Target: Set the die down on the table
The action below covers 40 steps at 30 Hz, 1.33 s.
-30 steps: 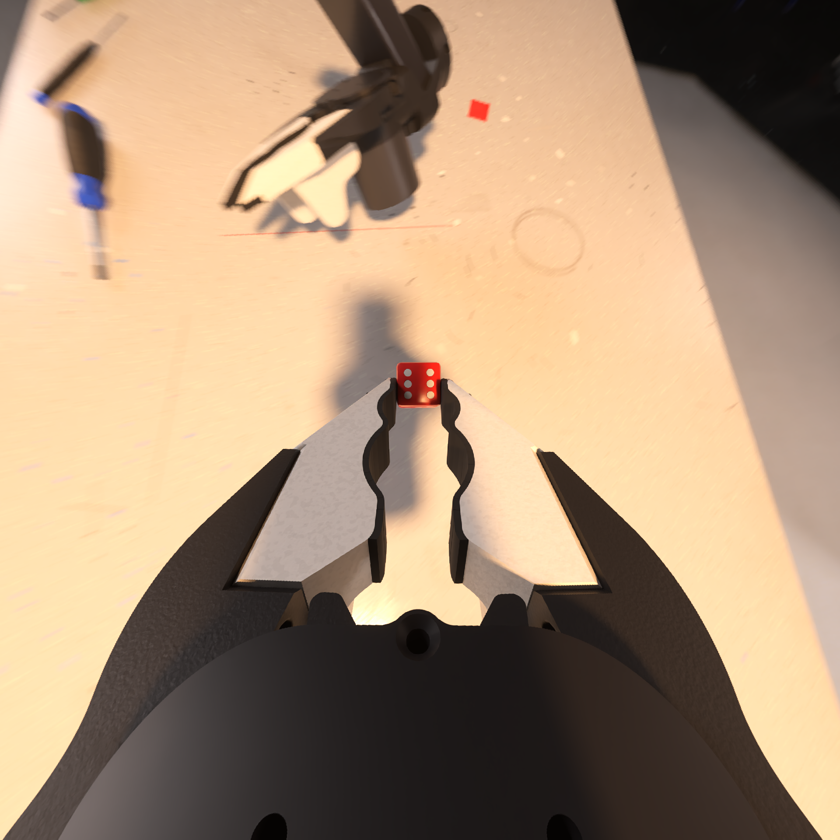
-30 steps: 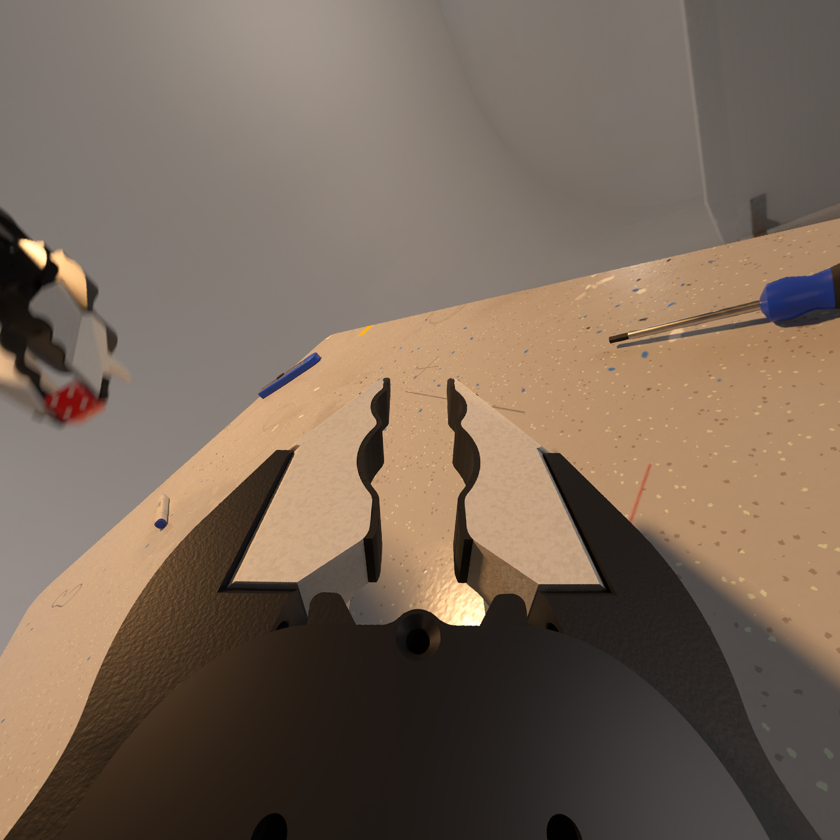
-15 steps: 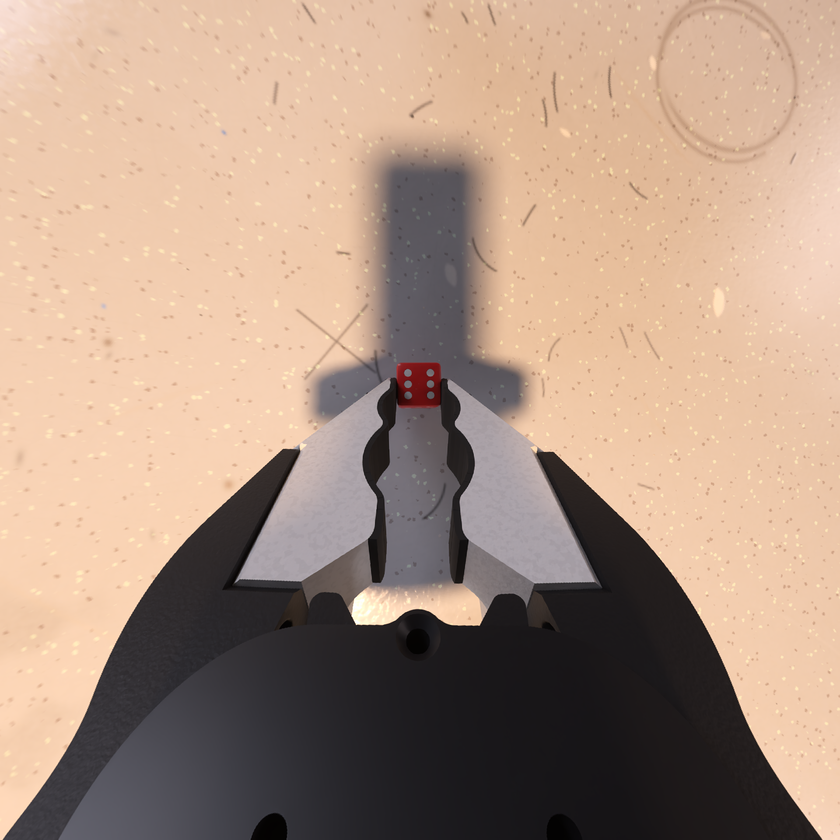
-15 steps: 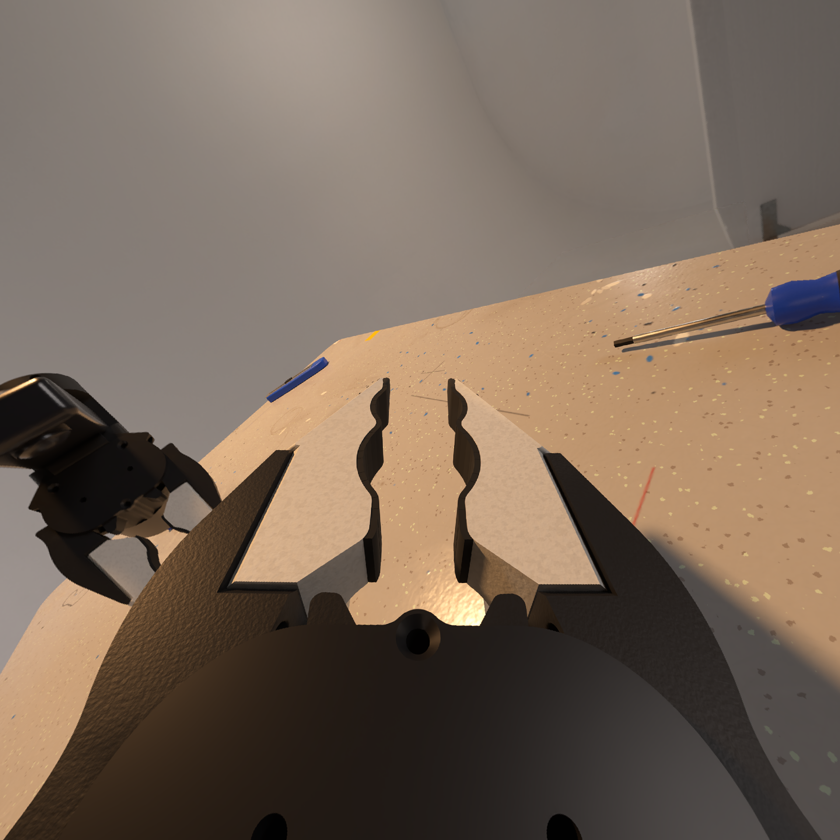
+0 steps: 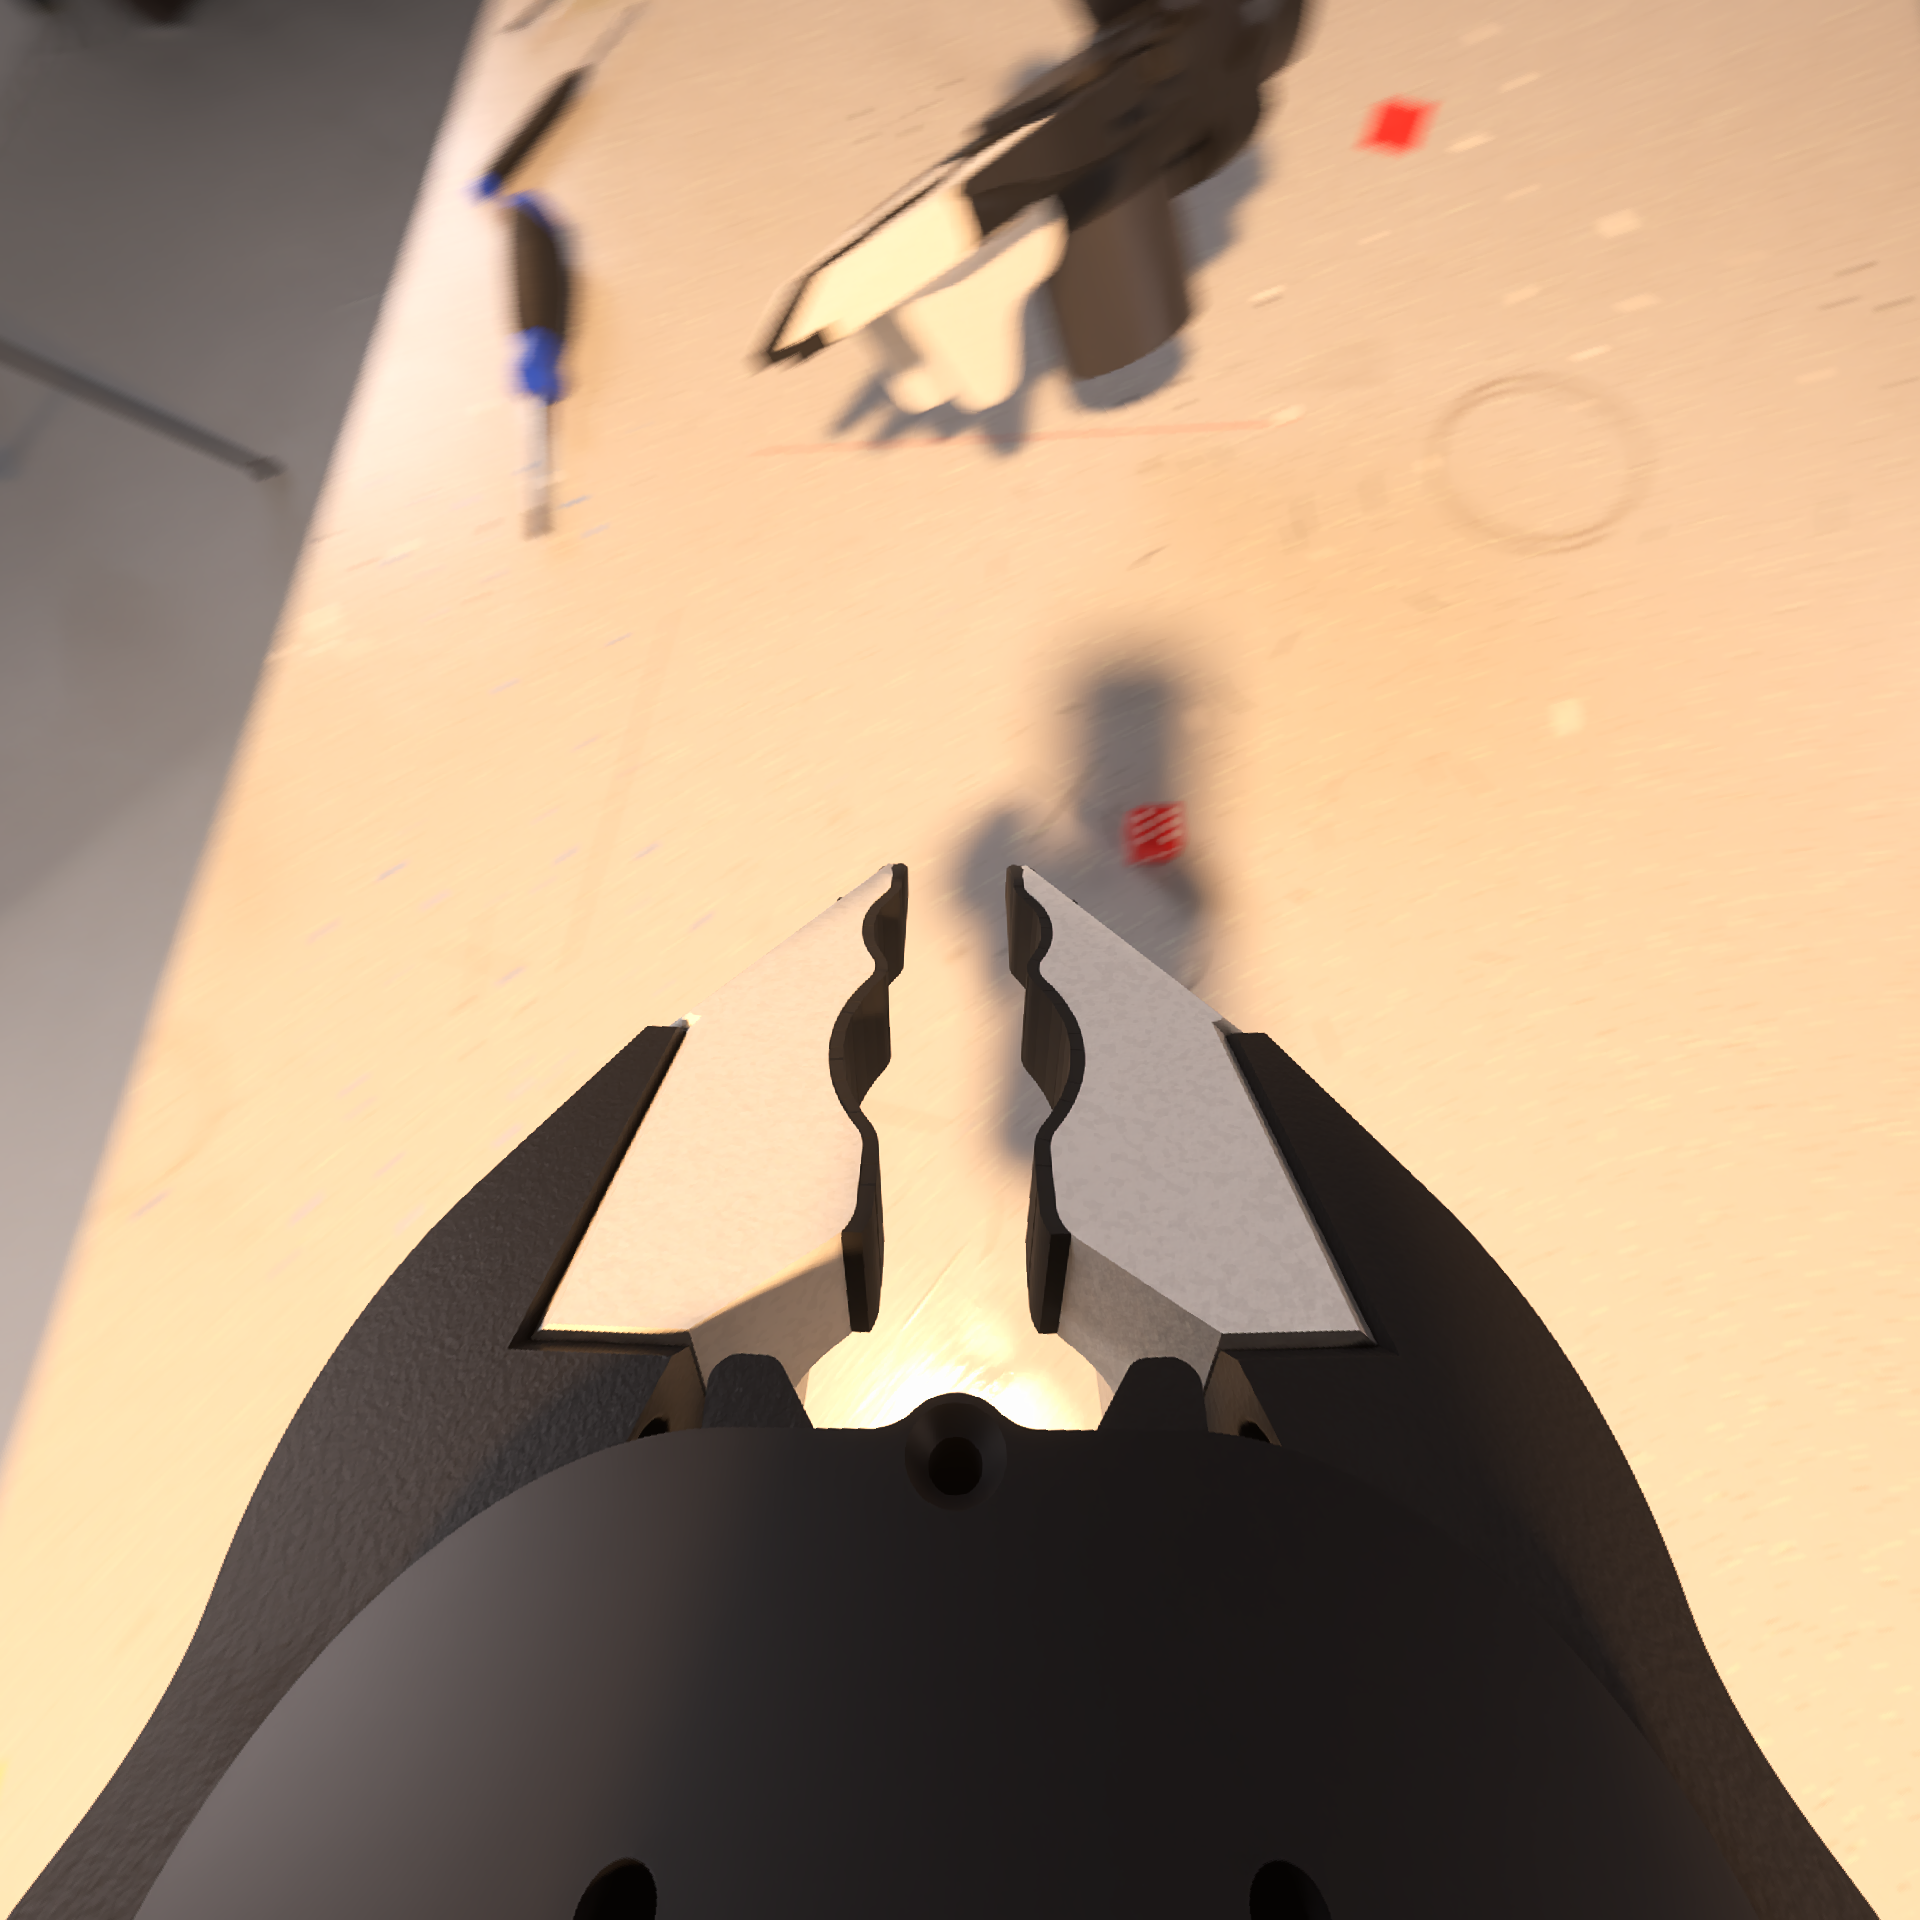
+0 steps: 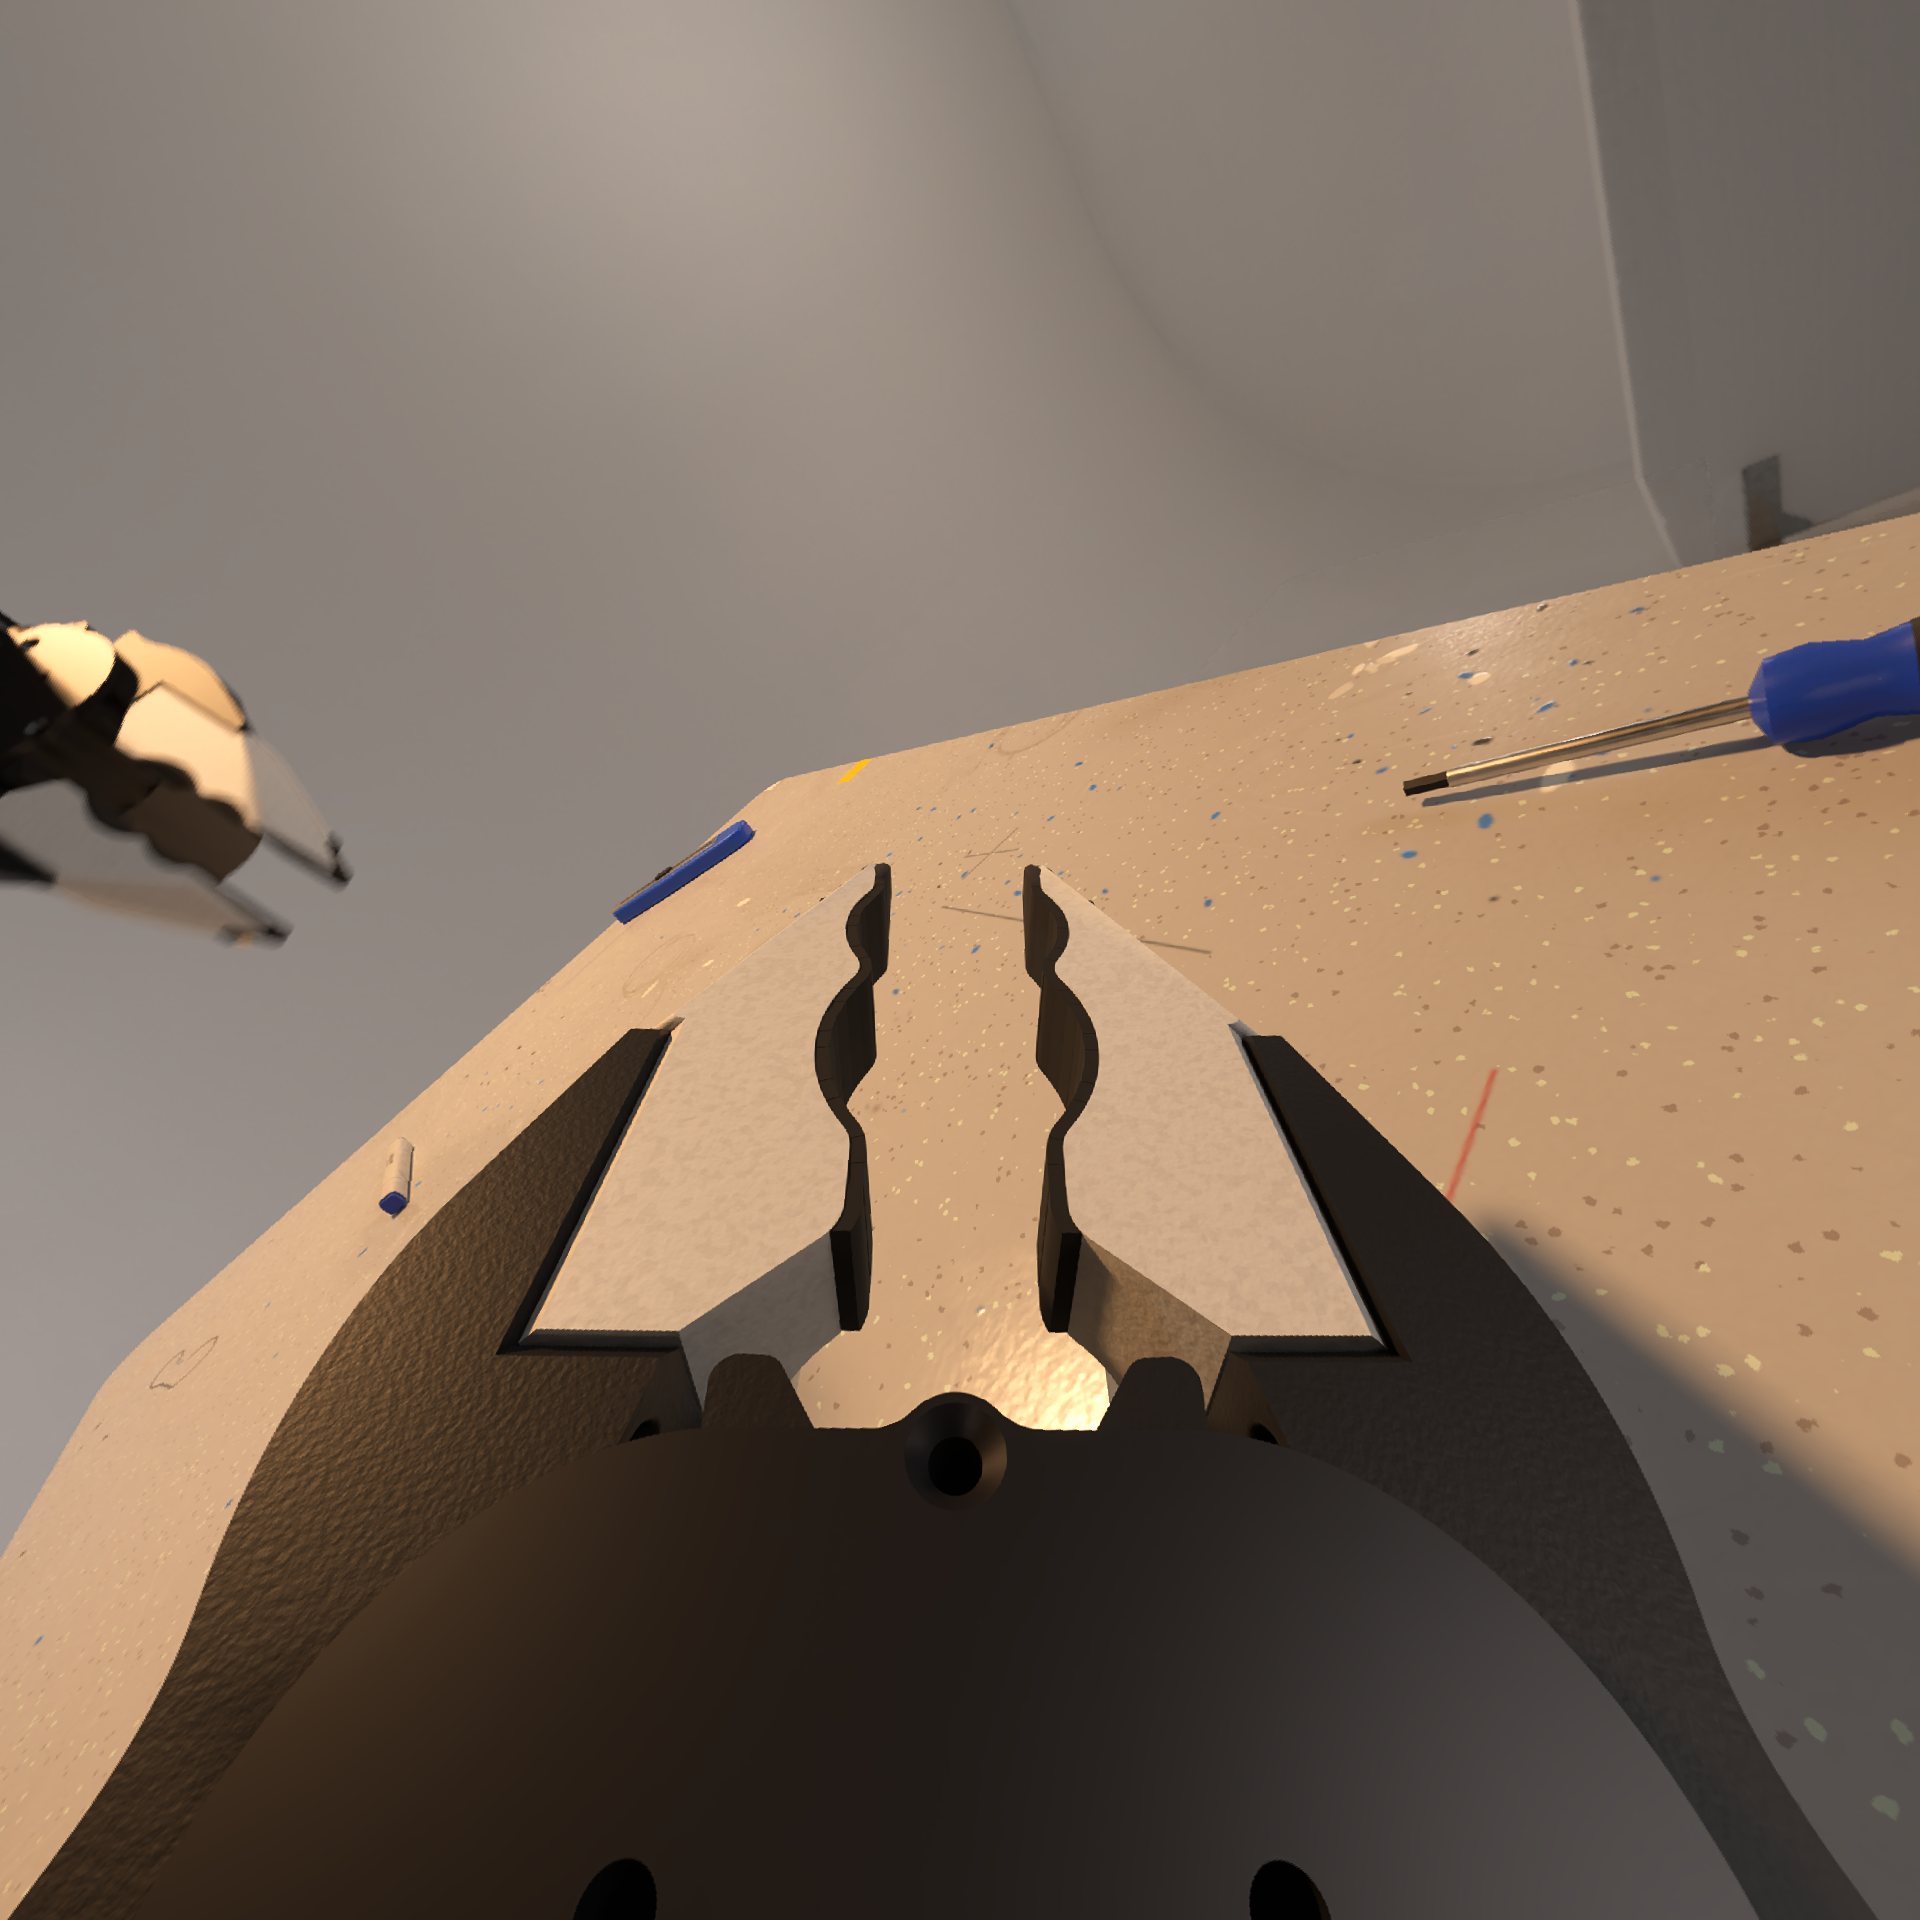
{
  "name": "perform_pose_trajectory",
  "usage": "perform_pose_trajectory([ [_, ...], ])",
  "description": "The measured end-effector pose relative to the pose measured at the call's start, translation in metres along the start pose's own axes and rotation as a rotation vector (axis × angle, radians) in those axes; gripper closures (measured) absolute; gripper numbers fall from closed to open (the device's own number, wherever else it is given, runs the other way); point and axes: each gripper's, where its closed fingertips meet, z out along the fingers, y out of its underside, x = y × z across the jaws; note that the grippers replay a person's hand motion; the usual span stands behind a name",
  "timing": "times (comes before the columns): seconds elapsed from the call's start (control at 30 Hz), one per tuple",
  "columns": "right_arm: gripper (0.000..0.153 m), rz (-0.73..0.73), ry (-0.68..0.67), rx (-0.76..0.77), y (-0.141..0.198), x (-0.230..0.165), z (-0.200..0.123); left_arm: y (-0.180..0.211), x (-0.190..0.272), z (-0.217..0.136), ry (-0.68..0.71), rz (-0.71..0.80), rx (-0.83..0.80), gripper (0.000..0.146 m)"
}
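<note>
The red die (image 5: 1155, 833) lies on the tan table (image 5: 1455, 935), blurred, just beyond and to the right of my left gripper (image 5: 956, 883). My left gripper is open and empty, above the table and apart from the die. My right gripper (image 6: 956, 883) is open and empty, low over the table (image 6: 1455, 1039). It also shows in the left wrist view (image 5: 997, 249) at the far side. The left gripper shows in the right wrist view (image 6: 197, 831) at the left edge, raised. The die is not visible in the right wrist view.
A blue-handled screwdriver (image 5: 535, 312) lies at the far left near the table edge; it also shows in the right wrist view (image 6: 1662, 727). A small red patch (image 5: 1397, 125), a blue strip (image 6: 686, 871) and a small white and blue piece (image 6: 397, 1174) lie on the table.
My left gripper has let go of the die and opened slightly. It has lifted and drawn back, leaving the die on the table. The right gripper has barely moved.
</note>
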Motion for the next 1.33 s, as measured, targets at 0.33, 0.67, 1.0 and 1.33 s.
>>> perform_pose_trajectory([
  [0.33,0.128,-0.003,0.004,-0.008,0.001,0.000,0.001,0.142,-0.153,-0.101,-0.393,-0.273,-0.255,0.123],
  [0.67,0.128,-0.005,0.019,-0.021,0.003,0.002,0.003,0.213,-0.198,-0.066,-0.303,-0.284,-0.421,0.127],
  [1.0,0.129,-0.005,0.026,-0.030,0.004,0.003,0.004,0.222,-0.216,-0.030,-0.190,-0.340,-0.414,0.131],
  [1.33,0.130,-0.007,0.031,-0.034,0.004,0.003,0.004,0.223,-0.222,-0.003,-0.134,-0.084,-0.464,0.134],
])
